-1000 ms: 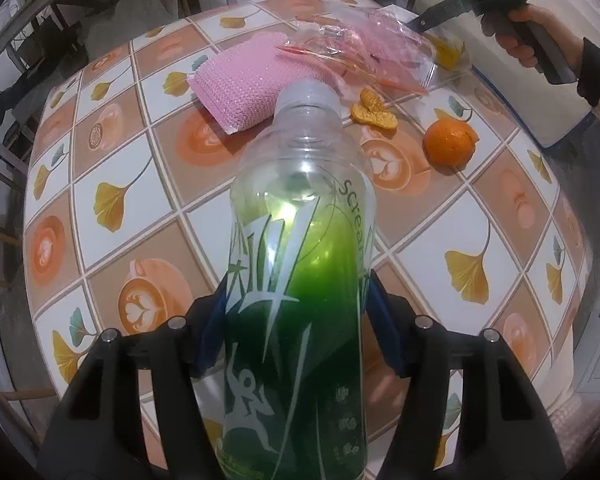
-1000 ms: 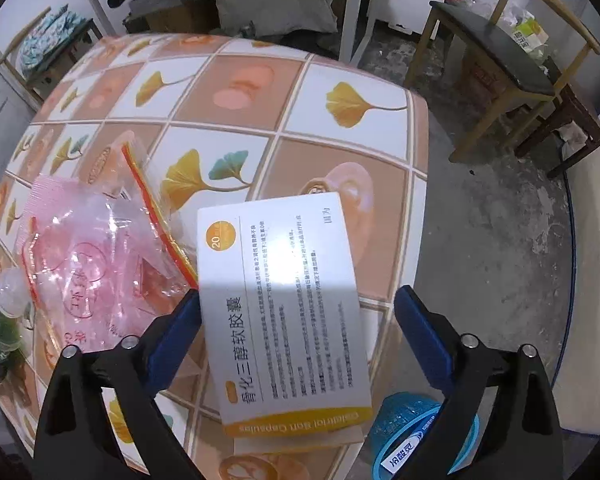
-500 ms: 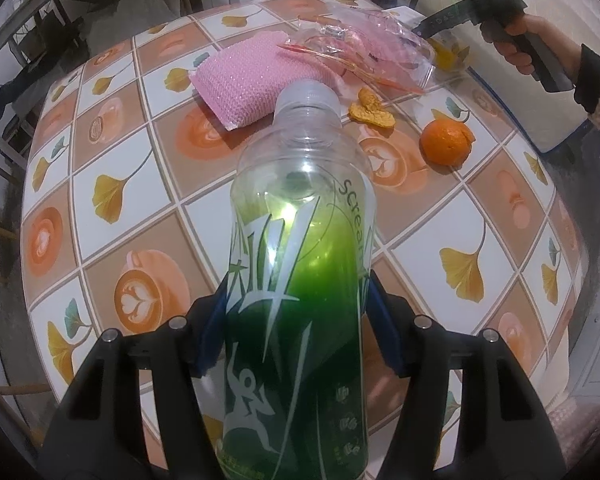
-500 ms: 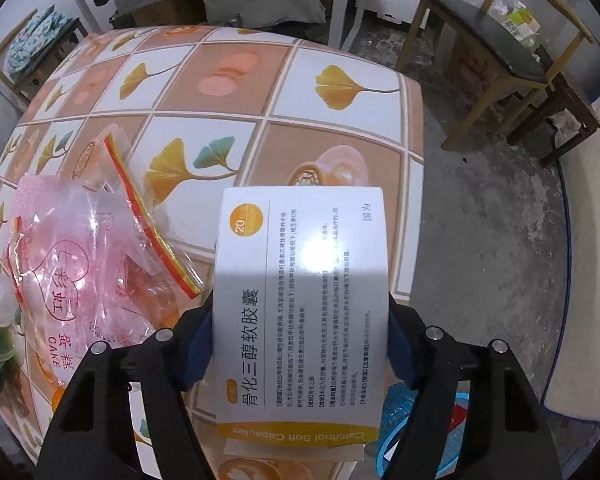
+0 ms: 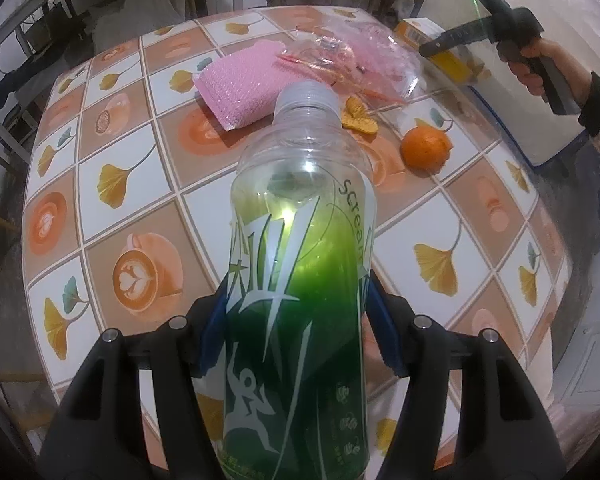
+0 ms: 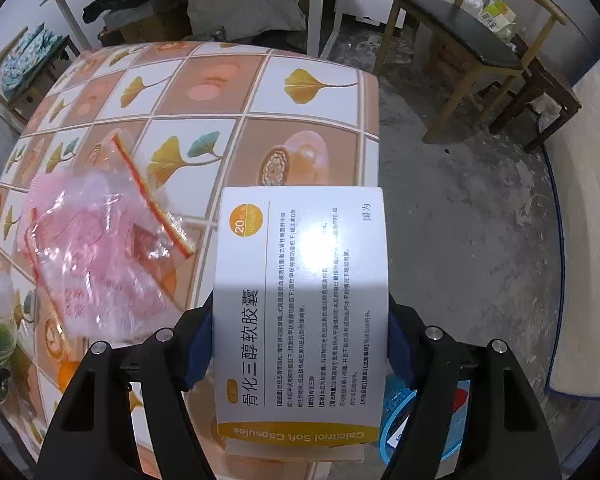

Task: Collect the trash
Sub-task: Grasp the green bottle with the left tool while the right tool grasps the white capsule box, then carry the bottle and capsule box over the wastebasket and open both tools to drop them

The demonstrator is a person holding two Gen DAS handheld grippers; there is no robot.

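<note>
- Spread under everything: tabletop (image 5: 140, 184) tiled with ginkgo leaves and coffee cups.
- Clamped in the left claw (image 5: 296, 332) above the tiles: green bottle (image 5: 300, 280), pads tight on both sides.
- Pinched in the right claw (image 6: 300, 344) past the tabletop edge: white capsule box (image 6: 300, 300).
- Left lying on the tiles: pink plastic bag (image 6: 96, 256), pink cloth (image 5: 240, 84).
- Seen beyond the bottle: orange (image 5: 424, 148), peel (image 5: 358, 118) near it.
</note>
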